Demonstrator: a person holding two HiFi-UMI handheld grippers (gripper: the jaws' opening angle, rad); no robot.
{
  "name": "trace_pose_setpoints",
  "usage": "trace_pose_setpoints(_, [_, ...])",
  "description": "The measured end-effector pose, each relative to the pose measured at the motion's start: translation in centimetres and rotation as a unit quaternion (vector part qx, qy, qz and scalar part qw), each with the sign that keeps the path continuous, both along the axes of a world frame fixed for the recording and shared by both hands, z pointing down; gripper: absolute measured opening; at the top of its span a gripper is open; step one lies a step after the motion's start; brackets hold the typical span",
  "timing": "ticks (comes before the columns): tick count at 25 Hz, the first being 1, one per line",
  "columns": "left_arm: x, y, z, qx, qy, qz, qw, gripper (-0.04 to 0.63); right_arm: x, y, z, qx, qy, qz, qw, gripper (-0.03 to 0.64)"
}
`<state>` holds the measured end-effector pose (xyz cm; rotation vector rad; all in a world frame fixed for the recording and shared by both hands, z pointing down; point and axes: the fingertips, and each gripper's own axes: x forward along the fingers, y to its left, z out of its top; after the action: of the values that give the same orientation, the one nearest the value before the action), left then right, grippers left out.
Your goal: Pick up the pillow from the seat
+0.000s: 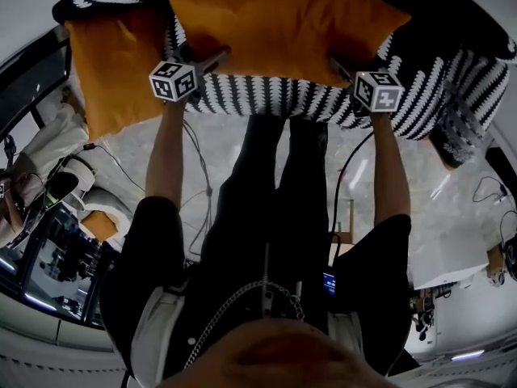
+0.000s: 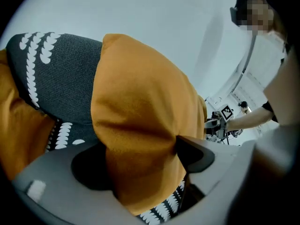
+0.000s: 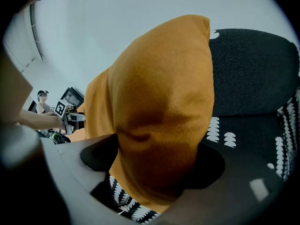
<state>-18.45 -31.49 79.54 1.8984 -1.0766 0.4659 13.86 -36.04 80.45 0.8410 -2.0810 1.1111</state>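
Head view: one orange rectangular fabric pillow [image 1: 283, 23], spanning from left gripper [image 1: 212, 57] to right gripper [image 1: 339, 67]. Left gripper: jaws partly apart, clamped on the pillow's near end, cloth bunched between them. Right gripper: likewise, pressed on the opposite end. Black-and-white patterned upholstered seat [image 1: 452, 71]: beyond and beneath both grippers. Second orange cushion [image 1: 113, 63]: outboard of left gripper, on the seat.
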Motion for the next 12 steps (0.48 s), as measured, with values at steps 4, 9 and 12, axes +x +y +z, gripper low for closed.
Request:
trace_pose_setpoints(4, [0.0, 1.1, -2.3, -0.001, -0.004, 0.001, 1.0000, 0.413, -0.2, 1.3, -2.4, 0.001, 0.008, 0.010, 1.000, 0.425])
trace_pose_setpoints(9, [-0.3, 1.6, -6.5, 0.021, -0.009, -0.001, 0.9997, 0.410, -0.9, 1.9, -6.4, 0.018, 0.008, 0.013, 1.000, 0.427])
trace_pose_setpoints(12, [0.5, 1.3, -9.8, 0.039, -0.010, -0.001, 0.9992, 0.410, -0.3, 1.7, -9.6, 0.028, 0.008, 0.014, 0.999, 0.431])
